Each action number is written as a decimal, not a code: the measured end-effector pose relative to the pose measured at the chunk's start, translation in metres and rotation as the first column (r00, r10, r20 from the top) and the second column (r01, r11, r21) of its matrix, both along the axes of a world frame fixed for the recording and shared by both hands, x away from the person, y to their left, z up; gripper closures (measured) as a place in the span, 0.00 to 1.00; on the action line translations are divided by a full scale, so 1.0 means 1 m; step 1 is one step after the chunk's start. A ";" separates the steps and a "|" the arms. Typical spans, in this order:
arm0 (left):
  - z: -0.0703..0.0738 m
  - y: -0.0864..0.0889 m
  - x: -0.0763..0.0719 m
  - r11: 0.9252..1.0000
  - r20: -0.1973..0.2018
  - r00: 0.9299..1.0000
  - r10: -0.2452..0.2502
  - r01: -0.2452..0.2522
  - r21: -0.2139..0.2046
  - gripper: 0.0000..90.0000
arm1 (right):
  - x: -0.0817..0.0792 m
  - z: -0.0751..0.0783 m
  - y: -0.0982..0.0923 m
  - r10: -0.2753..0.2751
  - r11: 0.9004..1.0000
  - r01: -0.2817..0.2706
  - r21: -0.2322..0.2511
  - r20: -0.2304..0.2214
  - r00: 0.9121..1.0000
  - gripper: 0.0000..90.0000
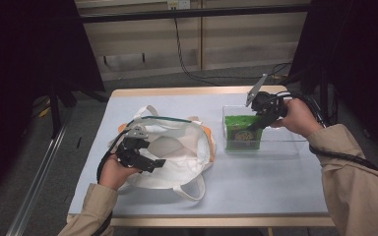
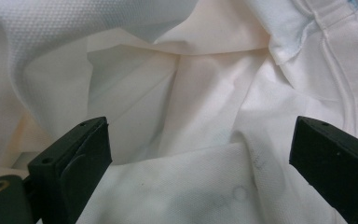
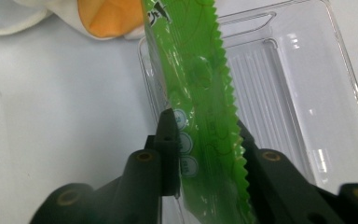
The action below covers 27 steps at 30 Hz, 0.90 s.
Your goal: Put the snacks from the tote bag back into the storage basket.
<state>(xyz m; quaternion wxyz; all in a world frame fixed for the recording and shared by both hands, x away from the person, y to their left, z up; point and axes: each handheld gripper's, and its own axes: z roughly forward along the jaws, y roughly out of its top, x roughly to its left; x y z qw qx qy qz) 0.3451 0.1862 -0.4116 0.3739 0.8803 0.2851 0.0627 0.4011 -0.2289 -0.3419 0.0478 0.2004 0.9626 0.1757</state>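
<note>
A: Any writing legible on the green packet (image 3: 196, 88)?

B: None readable. The right gripper view shows small round printed marks by the left jaw and a dark glyph at the top edge, cut off by the frame. From the high view, a yellowish round design on the packet front, too small to make out.

A: Where does the packet sit?

B: In the clear plastic tray (image 1: 285, 142), at its left end, standing on edge. The right gripper (image 1: 257, 123) has both jaws closed against it, one on each face, near the serrated edge.

A: Left side?

B: The left gripper (image 1: 158, 162) is at the mouth of the white tote bag (image 1: 177, 147), jaws spread wide with only cloth between them, nothing pinched. Faint grey circular marks on the fabric fold (image 2: 223, 200) below the jaws; blurred, unreadable.

A: Surroundings?

B: Pale blue tabletop (image 1: 256, 187) with a wooden rim. The bag lies left of centre, the tray to its right, near but apart. An orange patch (image 3: 109, 16) shows at the bag's edge facing the tray. Black cable (image 1: 184, 54) runs down the back wall.

A: Hidden parts?

B: The bag's interior beyond the folds; the packet's lower end behind the jaws.
</note>
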 end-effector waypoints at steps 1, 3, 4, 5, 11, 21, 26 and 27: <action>0.000 0.000 0.000 1.000 0.000 1.000 0.002 -0.002 -0.001 0.06 | -0.001 0.000 -0.001 -0.011 1.000 0.011 0.005 -0.005 1.000 0.77; 0.001 -0.001 -0.001 1.000 0.000 1.000 -0.002 0.002 -0.006 0.06 | -0.001 -0.001 -0.001 -0.020 1.000 0.020 0.004 -0.016 1.000 0.75; 0.000 -0.002 -0.001 1.000 0.001 1.000 -0.003 0.003 -0.009 0.06 | -0.003 -0.002 -0.001 -0.023 1.000 0.023 0.001 -0.018 1.000 0.72; 0.000 -0.002 -0.001 1.000 0.000 1.000 -0.003 0.003 -0.010 0.06 | -0.004 -0.002 -0.001 -0.031 1.000 0.031 0.000 -0.018 0.999 0.68; 0.003 -0.002 -0.002 1.000 0.002 1.000 -0.006 0.006 -0.003 0.06 | -0.008 0.002 -0.002 -0.077 0.997 0.077 0.025 -0.026 0.997 0.43; 0.003 -0.001 -0.002 1.000 0.005 1.000 -0.008 0.008 -0.015 0.06 | -0.029 0.022 -0.009 -0.118 0.993 0.118 0.023 -0.013 0.993 0.24; 0.004 -0.002 -0.002 1.000 0.007 1.000 -0.011 0.011 -0.012 0.06 | -0.044 0.031 -0.017 -0.133 0.991 0.133 0.035 0.003 0.991 0.21; 0.004 -0.002 -0.002 1.000 0.005 1.000 -0.013 0.013 -0.016 0.06 | -0.047 0.031 -0.019 -0.139 0.989 0.139 0.041 0.007 0.990 0.21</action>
